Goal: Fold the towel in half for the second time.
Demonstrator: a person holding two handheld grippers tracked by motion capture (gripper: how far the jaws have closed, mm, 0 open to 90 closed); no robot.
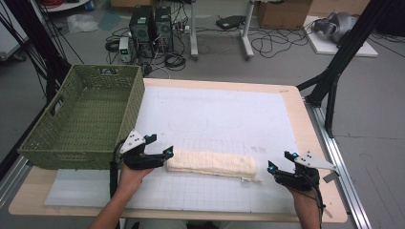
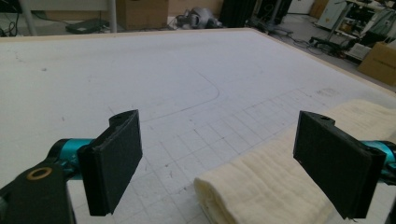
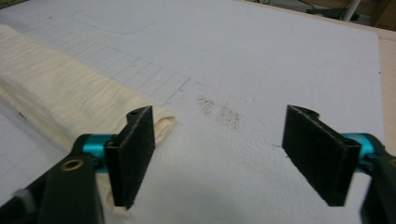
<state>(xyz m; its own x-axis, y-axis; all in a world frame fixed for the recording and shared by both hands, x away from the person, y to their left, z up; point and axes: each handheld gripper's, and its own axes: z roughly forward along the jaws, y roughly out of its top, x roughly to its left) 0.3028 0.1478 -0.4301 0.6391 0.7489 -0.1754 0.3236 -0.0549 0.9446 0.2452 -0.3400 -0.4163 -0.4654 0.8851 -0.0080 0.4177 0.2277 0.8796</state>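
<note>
Cream folded terry towel [image 1: 210,164] lies lengthwise across the near white gridded surface [image 1: 224,119], its ends just beside the left claw [image 1: 161,146] and right claw [image 1: 281,161], both spread and empty, left nearer.

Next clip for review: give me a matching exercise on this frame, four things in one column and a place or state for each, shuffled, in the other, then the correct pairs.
Things:
1. green woven basket
2. folded cream towel
3. left gripper
4. right gripper

Places or states:
A. open, at the towel's right end
B. lies flat on the white gridded mat between the two grippers
C. stands empty on the table's left side
D. open, at the towel's left end

Pairs: 1-C, 2-B, 3-D, 4-A
</note>
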